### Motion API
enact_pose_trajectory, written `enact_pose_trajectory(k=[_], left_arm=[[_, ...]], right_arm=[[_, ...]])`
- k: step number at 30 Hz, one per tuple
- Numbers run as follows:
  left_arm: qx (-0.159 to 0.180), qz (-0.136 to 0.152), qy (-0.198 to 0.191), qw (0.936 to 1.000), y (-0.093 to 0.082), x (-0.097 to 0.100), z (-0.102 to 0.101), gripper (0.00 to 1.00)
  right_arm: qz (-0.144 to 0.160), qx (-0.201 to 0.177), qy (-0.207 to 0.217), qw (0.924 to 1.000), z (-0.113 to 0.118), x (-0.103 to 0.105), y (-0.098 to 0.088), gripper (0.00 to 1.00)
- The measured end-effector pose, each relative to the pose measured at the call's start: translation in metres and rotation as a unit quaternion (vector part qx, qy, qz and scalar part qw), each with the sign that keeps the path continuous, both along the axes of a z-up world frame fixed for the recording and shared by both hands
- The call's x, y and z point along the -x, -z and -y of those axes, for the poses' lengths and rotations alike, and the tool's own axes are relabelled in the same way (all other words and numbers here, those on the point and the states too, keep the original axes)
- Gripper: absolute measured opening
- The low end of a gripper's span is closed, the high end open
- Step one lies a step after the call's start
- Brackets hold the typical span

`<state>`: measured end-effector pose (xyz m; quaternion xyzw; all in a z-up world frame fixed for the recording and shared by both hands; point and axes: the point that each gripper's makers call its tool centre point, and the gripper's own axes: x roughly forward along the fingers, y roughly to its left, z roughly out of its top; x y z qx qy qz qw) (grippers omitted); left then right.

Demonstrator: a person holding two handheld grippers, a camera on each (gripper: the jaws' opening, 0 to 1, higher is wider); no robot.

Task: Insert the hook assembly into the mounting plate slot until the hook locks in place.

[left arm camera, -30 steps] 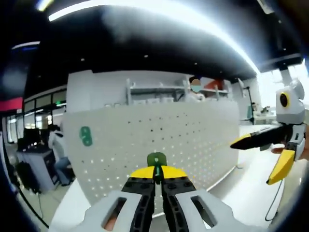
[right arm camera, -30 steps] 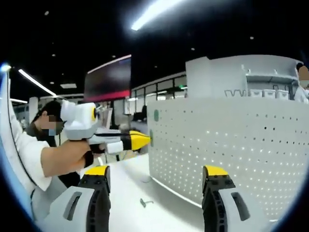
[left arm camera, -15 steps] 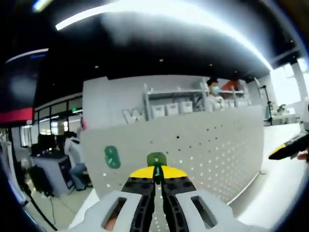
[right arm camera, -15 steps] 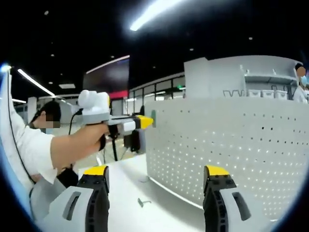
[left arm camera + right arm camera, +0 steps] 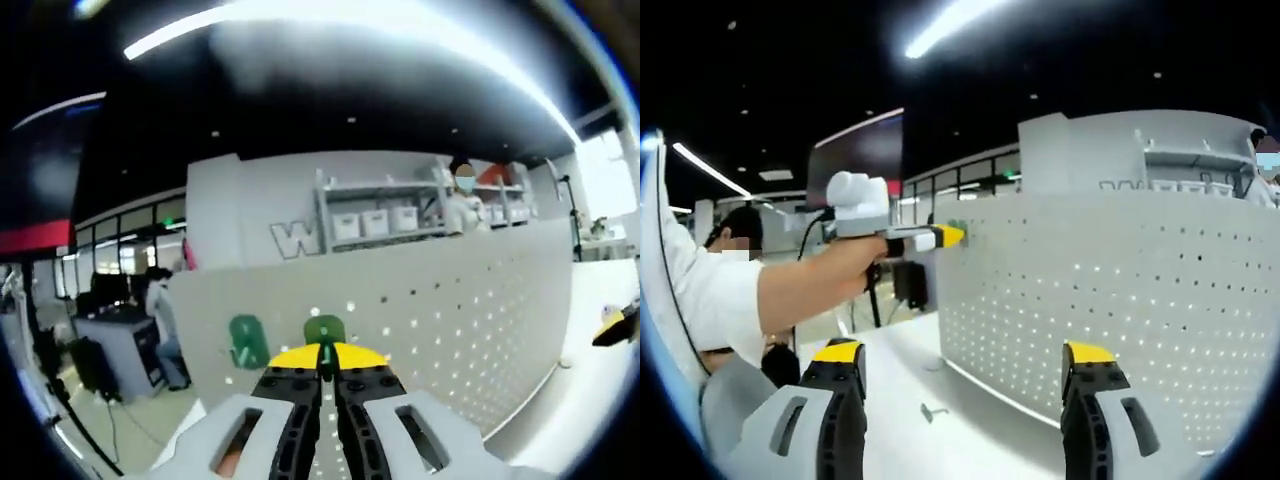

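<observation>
A white perforated mounting plate (image 5: 450, 300) (image 5: 1120, 290) stands upright on the white table. My left gripper (image 5: 323, 357) is shut on a green hook (image 5: 324, 330), held up close to the plate's top left part. A second green hook (image 5: 246, 340) hangs on the plate just left of it. In the right gripper view the left gripper (image 5: 940, 237) reaches to the plate's upper left corner, held by a person's arm. My right gripper (image 5: 965, 380) is open with nothing between its jaws, back from the plate.
The white table (image 5: 910, 390) carries a small loose metal piece (image 5: 927, 410) before the plate. Behind the plate are shelves with bins (image 5: 380, 215) and a person standing. A desk and other people are at far left (image 5: 120, 330). The right gripper's yellow tip (image 5: 617, 327) shows at the right edge.
My left gripper has risen and moved closer to the plate's upper left corner with the hook. The hung hook now sits nearer to it. The right gripper stays still.
</observation>
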<state>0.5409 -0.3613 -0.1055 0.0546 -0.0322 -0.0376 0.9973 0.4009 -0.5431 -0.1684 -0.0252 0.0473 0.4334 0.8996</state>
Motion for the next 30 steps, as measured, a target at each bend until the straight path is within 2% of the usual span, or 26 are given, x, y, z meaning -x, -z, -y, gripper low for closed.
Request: enact_pose_trajectory(k=[6,21,30], left_arm=[[0.0,0.008,-0.007,0.9999,-0.005,-0.001,0.0,0.03],[0.002,0.009,-0.012,0.9999,-0.004,-0.007,-0.001,0.03],[-0.031,0.013,-0.016,0.9993,-0.003,-0.01,0.001,0.03]], right_arm=[[-0.003,0.002,0.002,1.0,0.001,-0.002,0.002,0.81],[-0.006,0.009,0.005,0.9999,0.003,-0.004,0.004,0.8],[-0.007,0.01,0.006,0.9999,0.002,-0.004,0.006,0.79]])
